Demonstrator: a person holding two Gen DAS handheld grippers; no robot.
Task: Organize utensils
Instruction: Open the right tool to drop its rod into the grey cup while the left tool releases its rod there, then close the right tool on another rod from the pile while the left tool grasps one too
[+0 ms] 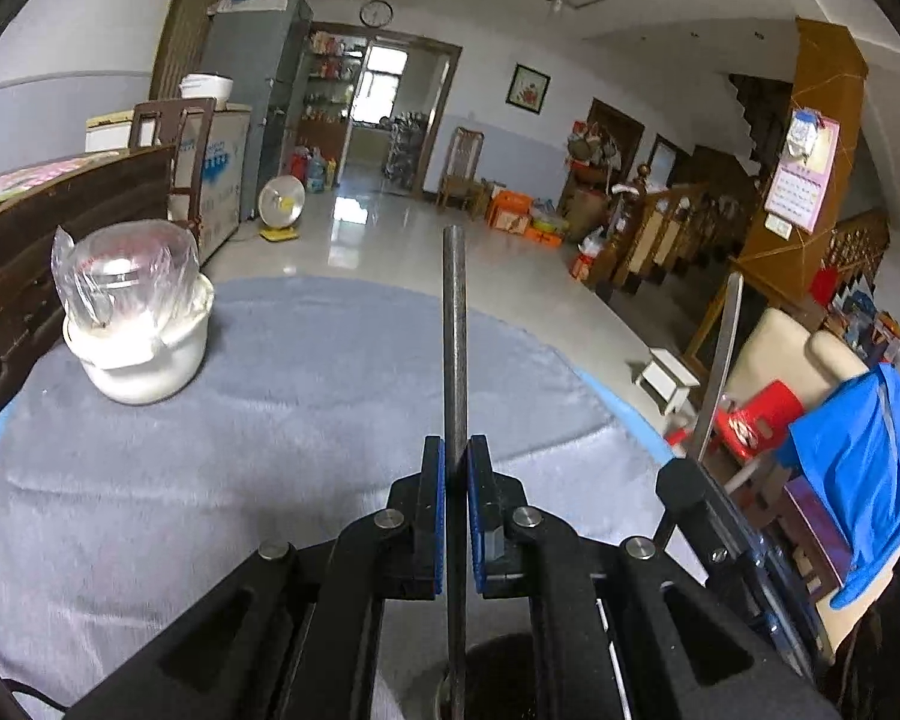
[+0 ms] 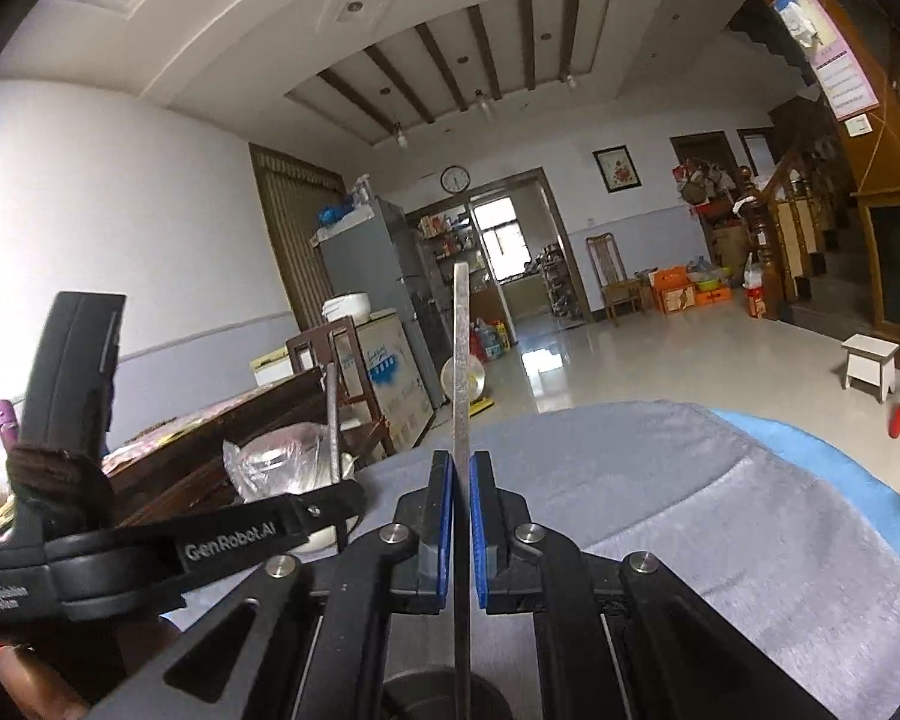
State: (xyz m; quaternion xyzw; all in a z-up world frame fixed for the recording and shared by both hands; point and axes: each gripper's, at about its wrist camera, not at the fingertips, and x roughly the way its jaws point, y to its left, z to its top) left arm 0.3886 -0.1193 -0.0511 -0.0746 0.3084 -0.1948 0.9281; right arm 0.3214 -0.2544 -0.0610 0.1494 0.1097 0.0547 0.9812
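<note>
- left gripper (image 1: 455, 450): its blue-padded jaws are pressed together on a dark metal rod (image 1: 453, 324), a utensil handle seen edge-on. the rod runs straight out ahead between the pads and ends over the far edge of the table.
- well to the left of these jaws and farther out, a white jar (image 1: 144, 354) stands upright on the grey cloth (image 1: 270, 450), its top wrapped in clear plastic (image 1: 123, 276). it is apart from the rod.
- off to the right of the left jaws, the right gripper (image 1: 687, 480) shows as a black body with a thin silver strip (image 1: 720, 360) rising from it.
- right gripper (image 2: 462, 462): its jaws are also clamped tight, on a flat silver utensil handle (image 2: 461, 354) that stands nearly upright between the blue pads, its tip well above the table's edge.
- left of the right jaws, the left gripper (image 2: 342, 495) crosses the view with its rod (image 2: 332, 420) pointing up; a fingertip (image 2: 30, 684) shows at the lower left corner.
- under both tools lies the grey cloth (image 2: 690, 510), with a blue edge (image 2: 840, 468) to the right.
</note>
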